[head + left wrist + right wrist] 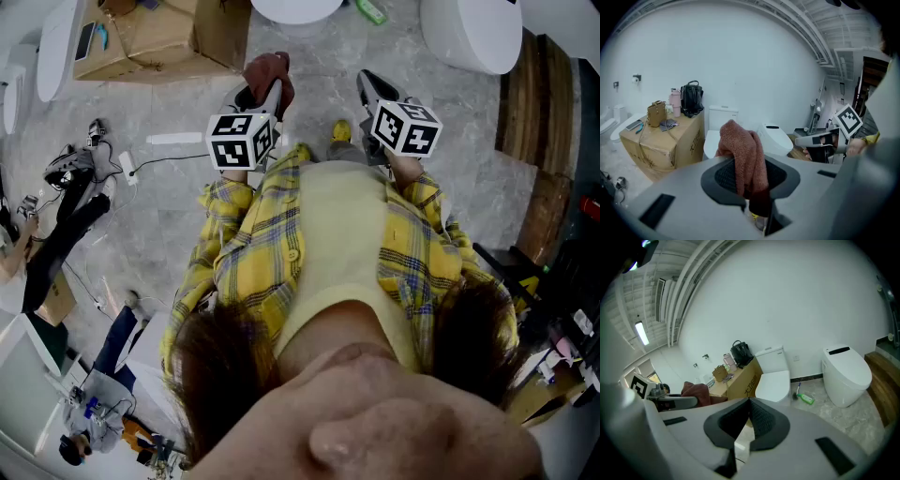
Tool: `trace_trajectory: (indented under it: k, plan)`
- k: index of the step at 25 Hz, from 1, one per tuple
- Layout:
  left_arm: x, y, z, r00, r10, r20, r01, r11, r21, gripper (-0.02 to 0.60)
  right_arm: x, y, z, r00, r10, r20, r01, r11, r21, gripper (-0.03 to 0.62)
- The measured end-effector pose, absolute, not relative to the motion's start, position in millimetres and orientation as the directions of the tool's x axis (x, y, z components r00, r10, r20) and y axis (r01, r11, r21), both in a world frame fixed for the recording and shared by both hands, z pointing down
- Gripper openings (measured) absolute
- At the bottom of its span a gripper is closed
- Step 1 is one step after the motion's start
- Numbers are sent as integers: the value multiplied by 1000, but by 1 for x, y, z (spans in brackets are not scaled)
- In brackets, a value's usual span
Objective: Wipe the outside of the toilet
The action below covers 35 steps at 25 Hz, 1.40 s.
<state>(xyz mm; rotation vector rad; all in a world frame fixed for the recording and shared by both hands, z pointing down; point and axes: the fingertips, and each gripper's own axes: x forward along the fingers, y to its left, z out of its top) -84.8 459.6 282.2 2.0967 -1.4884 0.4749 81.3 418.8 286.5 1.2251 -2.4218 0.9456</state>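
Two grippers are up in front of the person, neither touching a toilet. Starting left: the left gripper has its jaws clamped on a reddish-brown cloth, which bunches up above the pads and flops over them. You only get that pinch clearly in the left gripper view. From the head view the cloth is just a lump poking out past the left gripper.

That same left gripper view lays out the room. A cardboard box with a black bag on top sits at the left. Just beside it is a toilet with a tank, then a rounder tankless toilet, all against the white wall. The head view only catches the toilets as white curves cut off at the top edge.

Over on the right, the right gripper has its jaws closed together with nothing between them. Its view adds something the left one doesn't show: a green bottle lying on the marble floor between the toilet with a tank and the tankless toilet. It also picks up the cloth held off at its left.
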Motion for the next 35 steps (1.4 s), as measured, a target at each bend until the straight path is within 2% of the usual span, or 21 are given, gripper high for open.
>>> trace_trajectory:
  k: [35]
  plan:
    - [-11,387,272,263,-789,555,-964,-192,184,98,136,343,303,-697,-553,456,-714,474,-516,25]
